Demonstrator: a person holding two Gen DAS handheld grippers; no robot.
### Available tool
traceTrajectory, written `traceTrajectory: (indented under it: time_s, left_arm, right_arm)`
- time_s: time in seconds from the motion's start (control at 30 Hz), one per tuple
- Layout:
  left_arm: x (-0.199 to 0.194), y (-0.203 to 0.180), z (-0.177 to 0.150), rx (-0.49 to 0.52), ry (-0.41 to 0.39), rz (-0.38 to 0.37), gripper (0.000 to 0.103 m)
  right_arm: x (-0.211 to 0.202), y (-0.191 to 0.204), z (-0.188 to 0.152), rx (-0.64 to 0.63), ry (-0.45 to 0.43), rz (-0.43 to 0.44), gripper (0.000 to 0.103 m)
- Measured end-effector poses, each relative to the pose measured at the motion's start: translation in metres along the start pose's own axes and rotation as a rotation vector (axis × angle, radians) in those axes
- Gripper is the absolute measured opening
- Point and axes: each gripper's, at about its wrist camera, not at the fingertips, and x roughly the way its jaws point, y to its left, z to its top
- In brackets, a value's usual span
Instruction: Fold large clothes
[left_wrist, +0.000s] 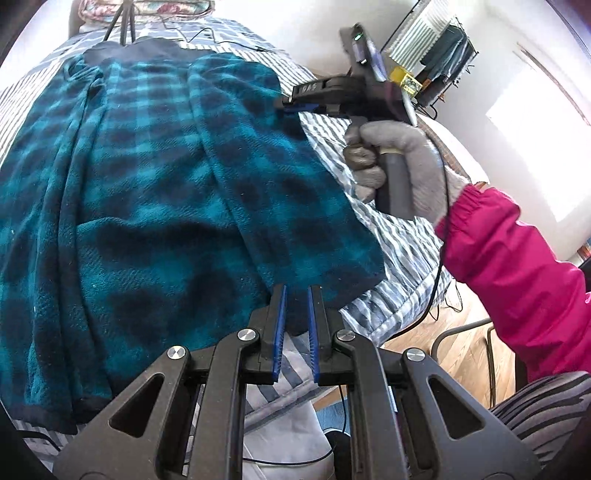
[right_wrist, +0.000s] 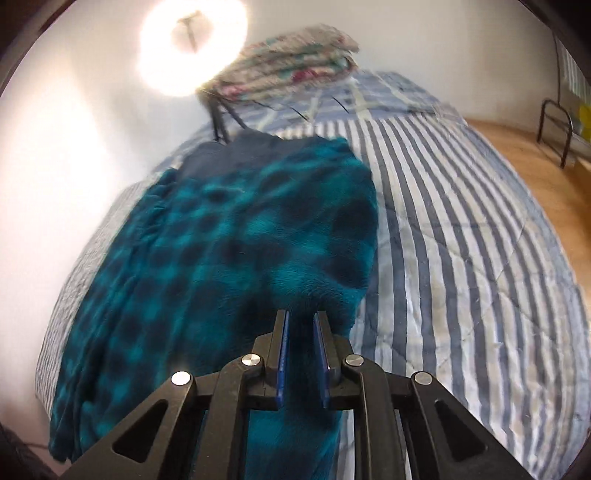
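Note:
A large teal and dark plaid fleece garment (left_wrist: 147, 184) lies spread on a striped bed (left_wrist: 399, 236). My left gripper (left_wrist: 296, 291) holds the garment's near right edge between its blue pads, jaws narrowly apart on the cloth. My right gripper (left_wrist: 286, 105) shows in the left wrist view at the garment's far right edge, pinching the cloth there. In the right wrist view the right gripper (right_wrist: 301, 314) has fleece (right_wrist: 221, 240) between its pads, the cloth running up from under the fingers.
The bed's blue and white striped quilt (right_wrist: 461, 240) extends to the right. A folded floral blanket (right_wrist: 295, 70) lies at the bed's head, with a dark tripod (right_wrist: 218, 118) beside it. Wooden floor (right_wrist: 535, 166) and a metal rack (right_wrist: 554, 136) lie on the right.

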Motion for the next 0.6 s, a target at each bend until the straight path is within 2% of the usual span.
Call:
traceTrajectory:
  time_s: [0.1,0.2,0.3,0.43,0.53,0.6]
  left_arm:
    - [0.003,0.002,0.002,-0.003,0.001,0.003,0.008]
    - [0.005,0.006,0.003,-0.02,-0.005,-0.005,0.008]
    - [0.005,0.01,0.005,-0.034,-0.021,-0.005,0.008]
    - [0.007,0.011,0.01,-0.028,-0.036,-0.005,0.008]
    - [0.011,0.005,0.015,-0.008,-0.043,-0.009,0.008]
    - [0.015,0.003,0.017,-0.001,-0.043,-0.012,0.008]
  right_arm:
    - [0.026,-0.009,-0.004,0.021,0.07,-0.04,0.012]
    - [0.019,-0.009,-0.004,0.036,0.059,-0.026,0.014]
    - [-0.005,-0.012,-0.008,0.047,0.026,0.006,0.022]
    - [-0.052,-0.017,-0.032,0.041,-0.037,0.065,0.031]
    - [-0.077,-0.024,-0.056,0.05,-0.034,0.105,0.044]
    - [-0.085,-0.032,-0.079,0.087,0.0,0.142,0.047]
